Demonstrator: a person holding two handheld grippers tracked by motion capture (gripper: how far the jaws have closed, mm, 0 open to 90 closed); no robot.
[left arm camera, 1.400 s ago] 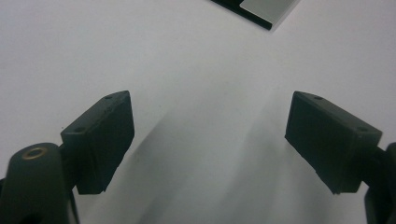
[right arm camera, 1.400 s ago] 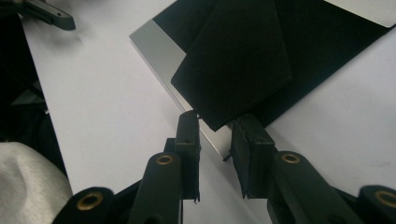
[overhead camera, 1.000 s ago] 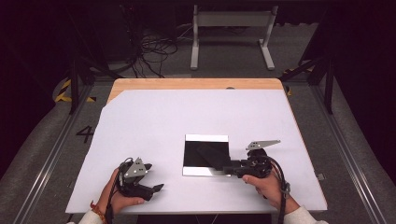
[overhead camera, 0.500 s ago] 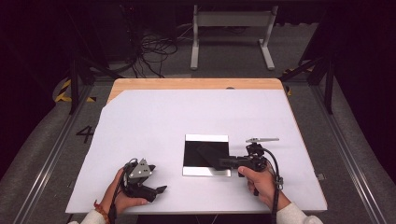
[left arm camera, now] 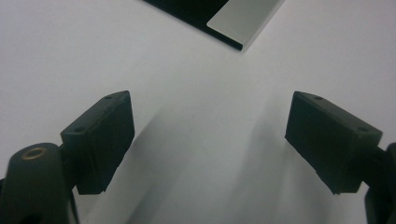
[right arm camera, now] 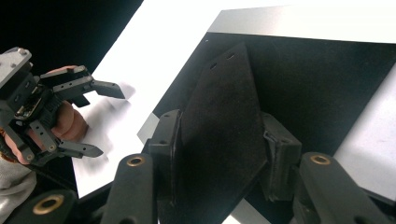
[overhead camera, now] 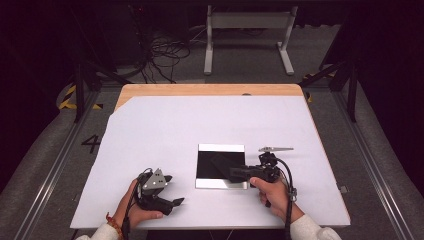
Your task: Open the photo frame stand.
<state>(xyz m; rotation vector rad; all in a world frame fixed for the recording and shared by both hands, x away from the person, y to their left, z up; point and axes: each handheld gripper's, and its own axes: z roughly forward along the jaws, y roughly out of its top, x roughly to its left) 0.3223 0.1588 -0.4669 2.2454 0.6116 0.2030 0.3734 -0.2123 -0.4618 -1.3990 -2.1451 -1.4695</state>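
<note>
While much of the scene beyond the table is lost in darkness, the near part of the white table sheet point(overhead camera: 150, 130) is plainly lit, and both forearms are cut off by the bottom edge of the high view. A dark "4" point(overhead camera: 91, 144) can be read on the floor to the left of the table; no other writing or brand can be made out. A flat black square panel point(overhead camera: 220, 162) with a silvery border strip is seen lying on the sheet near the front, right of centre. The right gripper point(overhead camera: 235, 172) is held over the panel's right front part, and in the right gripper view a thin black piece point(right arm camera: 224, 135), seemingly a stiff dark sheet with two small holes near its far tip, is clamped between the pads, its lower end hidden by the jaws. Whether this piece touches the panel beneath cannot be told. The left gripper point(overhead camera: 175, 201) is held at the front left of the sheet, well apart from the panel, its jaws spread wide with nothing between them; a corner of the panel is cut off at the top of the left gripper view.
</note>
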